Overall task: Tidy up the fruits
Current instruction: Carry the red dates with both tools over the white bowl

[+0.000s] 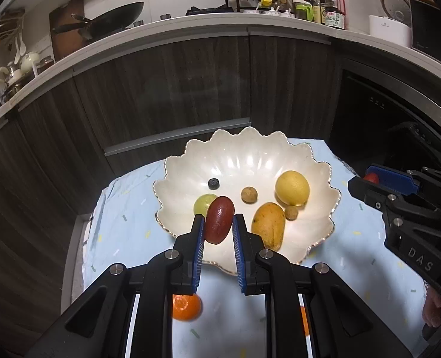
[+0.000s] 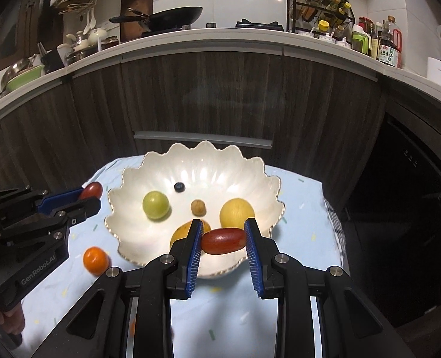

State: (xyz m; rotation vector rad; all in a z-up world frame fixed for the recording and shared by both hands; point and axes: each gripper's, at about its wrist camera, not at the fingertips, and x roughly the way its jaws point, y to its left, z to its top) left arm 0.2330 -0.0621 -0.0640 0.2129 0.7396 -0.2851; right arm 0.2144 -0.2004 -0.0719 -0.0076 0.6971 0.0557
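Left wrist view
Step in hand: I have a red oblong fruit clamped upright between the jaws of the left gripper, lifted just in front of the white scalloped bowl.
Already in the bowl: a lemon, a mango, a green grape, a blueberry and two small brown fruits.
Left outside: an orange on the cloth, under my jaws.
Next move: I judge it calls for carrying the fruit over the rim to a bare patch, then easing the jaws apart low so it does not roll.

Right wrist view
Step in hand: the right gripper has its jaws closed on a second red fruit, held crosswise by its ends above the bowl's near rim.
Other gripper: at the left edge, beside the bowl, with its red fruit at the tip.
Surface: a counter under a pale blue speckled cloth.
Room: a kitchen, with dark wood cabinets, a black wok and bottles on the worktop behind.
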